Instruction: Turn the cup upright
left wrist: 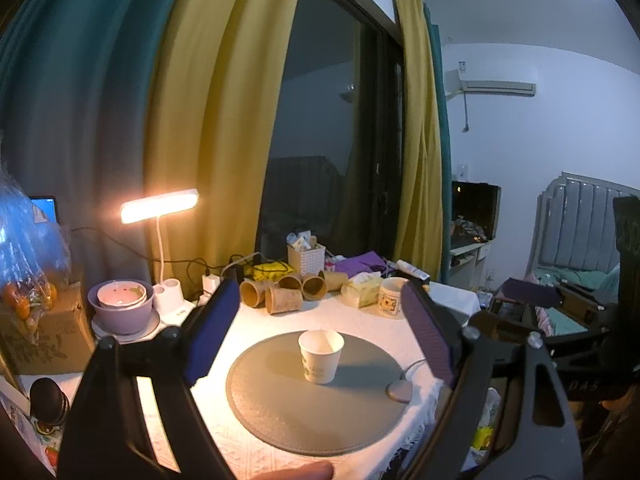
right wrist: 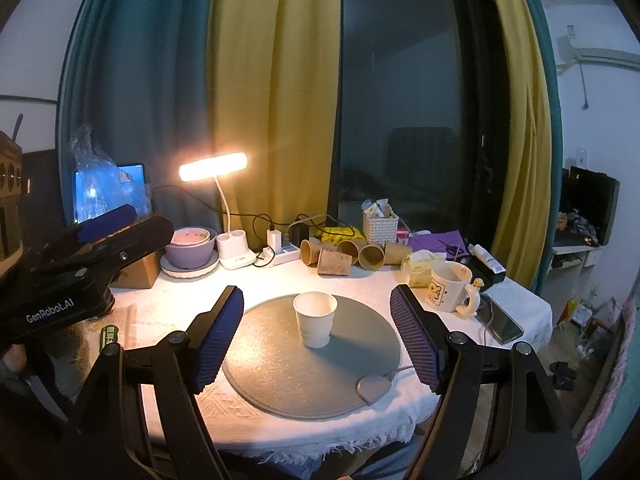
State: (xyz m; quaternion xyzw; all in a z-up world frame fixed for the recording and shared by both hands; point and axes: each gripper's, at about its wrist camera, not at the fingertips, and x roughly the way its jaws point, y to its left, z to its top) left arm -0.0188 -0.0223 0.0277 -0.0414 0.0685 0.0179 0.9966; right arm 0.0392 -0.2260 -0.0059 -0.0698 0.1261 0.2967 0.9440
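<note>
While upright, cup point(right wrist: 315, 319) between right tool point(right wrist: 316, 336) pads (untouched).

Home bedroom w/ a cluttered table by the window. Evidence: bed point(left wrist: 576, 276) w/ padded headboard at far right, wall AC unit point(left wrist: 498, 88), yellow/teal curtains point(right wrist: 276, 92) over dark glass door, desk lamp point(right wrist: 213, 166) lit at table's back edge, used bowls point(right wrist: 191, 245), mug point(right wrist: 448, 286), tissue pack point(left wrist: 362, 290).

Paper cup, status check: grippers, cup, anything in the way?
Left gripper open, right gripper open, both empty. Paper cup upright on grey mat, mouth up. Nothing between fingers and cup.
</note>
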